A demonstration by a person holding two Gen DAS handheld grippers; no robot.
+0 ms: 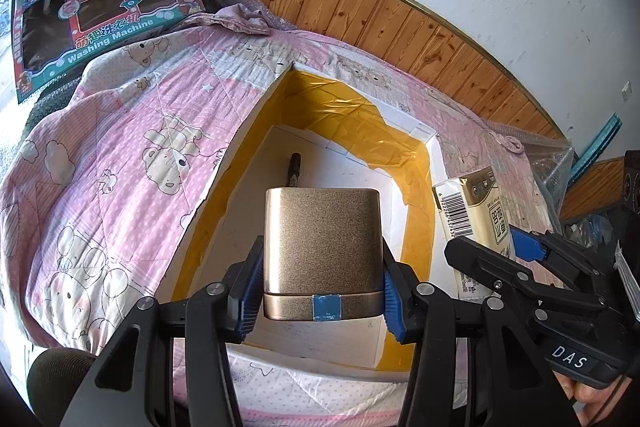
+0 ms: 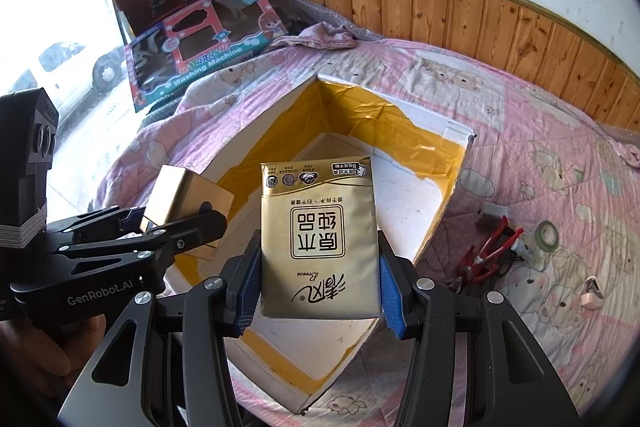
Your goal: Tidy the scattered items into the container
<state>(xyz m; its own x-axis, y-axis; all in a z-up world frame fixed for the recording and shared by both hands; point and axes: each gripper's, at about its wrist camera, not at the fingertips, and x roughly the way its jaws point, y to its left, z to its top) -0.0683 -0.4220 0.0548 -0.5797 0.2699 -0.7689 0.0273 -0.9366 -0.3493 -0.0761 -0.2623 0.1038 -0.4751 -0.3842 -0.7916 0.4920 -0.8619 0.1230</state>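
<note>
Two hand-held grippers hang over an open cardboard box [image 1: 248, 131] lying on a pink bear-print quilt [image 1: 120, 131], each with an item clamped between its blue pads. The left gripper [image 1: 322, 287] is closed on a gold metal case [image 1: 322, 247], which sits squarely between its fingers above the box's white floor; a strip of blue tape [image 1: 326, 307] marks the case's near edge. Just beyond the case, inside the box, lies a dark pen-like object [image 1: 294, 169]. The right gripper [image 2: 320, 291] is closed on a gold tissue pack [image 2: 318, 239], held flat ahead of its fingers over the middle of the box, whose inner walls are lined with yellow tape. Seen from the right wrist, the left gripper and its case are close by on the left, above the box's near-left wall. To the right of the right gripper, outside the box, red-handled pliers [image 2: 486, 255], a roll of green tape [image 2: 546, 235] and a small pink object [image 2: 592, 293] lie scattered on the quilt. Toy boxes [image 2: 200, 59] lean at the far left by a window; wood panelling [image 2: 460, 15] runs along the wall behind.
</note>
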